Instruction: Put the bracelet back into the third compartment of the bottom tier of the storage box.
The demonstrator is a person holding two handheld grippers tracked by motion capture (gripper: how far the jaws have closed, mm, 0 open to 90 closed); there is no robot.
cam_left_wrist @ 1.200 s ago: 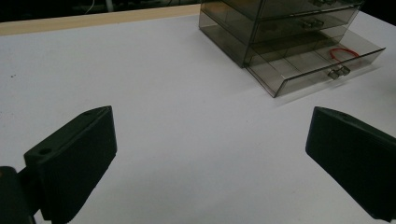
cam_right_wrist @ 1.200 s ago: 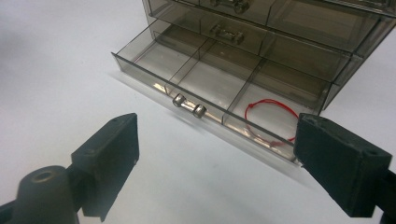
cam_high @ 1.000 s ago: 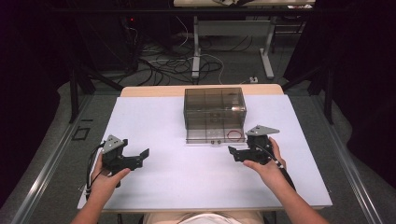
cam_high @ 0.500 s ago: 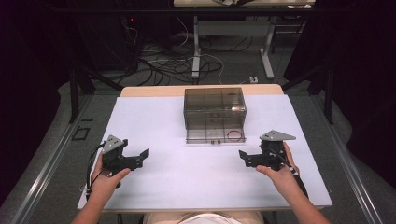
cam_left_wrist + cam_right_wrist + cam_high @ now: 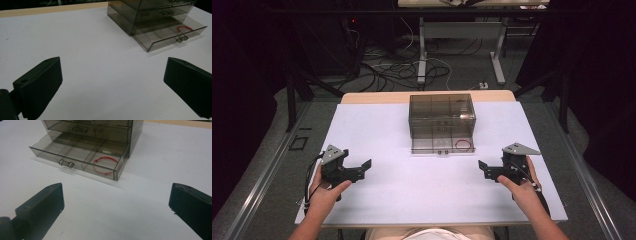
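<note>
Lab: floor cables [image 5: 382, 75], dark curtains [image 5: 597, 75]

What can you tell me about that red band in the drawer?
The red band is a thin loop, probably rubber, lying flat and roughly round on the floor of the open bottom drawer. It sits in the front compartment farthest from the drawer's knob, near the front wall. The drawer is smoky clear plastic. Neither pair of tongs touches the band.

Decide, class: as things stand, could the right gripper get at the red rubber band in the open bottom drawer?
Probably yes. The red rubber band lies in the end compartment of the pulled-out drawer, uncovered from above. The right gripper has its jaws open, with bare table between them. The drawer wall might crowd the jaws.
</note>
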